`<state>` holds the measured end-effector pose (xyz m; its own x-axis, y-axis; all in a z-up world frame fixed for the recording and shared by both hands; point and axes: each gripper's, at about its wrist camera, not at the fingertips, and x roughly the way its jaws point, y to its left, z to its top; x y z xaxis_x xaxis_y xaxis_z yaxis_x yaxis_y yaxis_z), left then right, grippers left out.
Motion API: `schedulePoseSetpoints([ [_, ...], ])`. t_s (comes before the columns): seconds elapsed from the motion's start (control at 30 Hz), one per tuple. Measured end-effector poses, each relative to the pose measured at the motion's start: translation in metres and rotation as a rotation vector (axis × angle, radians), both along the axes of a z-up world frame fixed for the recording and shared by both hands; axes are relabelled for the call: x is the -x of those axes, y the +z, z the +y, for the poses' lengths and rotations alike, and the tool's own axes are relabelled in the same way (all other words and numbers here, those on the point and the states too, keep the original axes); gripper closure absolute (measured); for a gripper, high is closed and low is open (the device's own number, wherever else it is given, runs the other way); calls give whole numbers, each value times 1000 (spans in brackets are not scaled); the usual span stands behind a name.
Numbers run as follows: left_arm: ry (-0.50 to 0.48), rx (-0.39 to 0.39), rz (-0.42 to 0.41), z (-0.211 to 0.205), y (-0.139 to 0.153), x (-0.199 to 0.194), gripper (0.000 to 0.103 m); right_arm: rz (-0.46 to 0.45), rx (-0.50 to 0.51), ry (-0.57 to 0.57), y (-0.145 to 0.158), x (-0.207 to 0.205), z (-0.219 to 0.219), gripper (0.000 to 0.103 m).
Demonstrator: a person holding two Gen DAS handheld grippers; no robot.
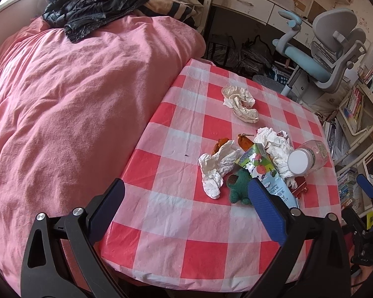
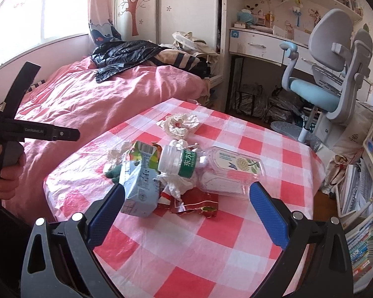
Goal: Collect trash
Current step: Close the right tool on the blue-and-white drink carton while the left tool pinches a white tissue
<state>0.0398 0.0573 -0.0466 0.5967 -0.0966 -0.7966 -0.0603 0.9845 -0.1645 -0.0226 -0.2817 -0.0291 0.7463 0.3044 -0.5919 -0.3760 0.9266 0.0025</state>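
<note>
Right wrist view shows the right gripper point(image 2: 186, 211) with its two blue fingers spread wide and nothing between them. It hangs low over the table point(image 2: 211, 260), which has a red and white checked cloth. The trash sits in a pile near the middle of the table. A clear bottle point(image 2: 218, 168) lies on its side there, with its white cap pointing toward the carton point(image 2: 139, 181). The carton is crushed and leans against the bottle's cap end. A red wrapper point(image 2: 194, 203) lies flat on the side of the bottle nearest the gripper, and a white tissue point(image 2: 174, 183) is tucked under the bottle's neck. Another wad of tissue point(image 2: 179, 124) sits alone, beyond the bottle. In the left wrist view, the left gripper point(image 1: 186, 206) is also spread wide and holds nothing, and a little green toy point(image 1: 238, 186) sits beside the carton. I think the first pick has not begun. A good way is to take one thing at a time. The bottle is round and can roll, so the fingers should close across its middle, not its cap. The carton is soft, so a gentle squeeze should do. The flat wrapper may be hard to pinch, so try its raised edge. I cannot see a bin or bag for the trash.
</note>
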Motion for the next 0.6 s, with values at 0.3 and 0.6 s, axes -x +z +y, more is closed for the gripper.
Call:
schedulePoseSetpoints([
  [0.3,11,-3,55,-3,-17,-21,7,140,-131,190,-11,-13,38,9],
  [0.6,-62,-121,88,-23,-32,-50,7,374,-241,179,-44,-59,42,27],
])
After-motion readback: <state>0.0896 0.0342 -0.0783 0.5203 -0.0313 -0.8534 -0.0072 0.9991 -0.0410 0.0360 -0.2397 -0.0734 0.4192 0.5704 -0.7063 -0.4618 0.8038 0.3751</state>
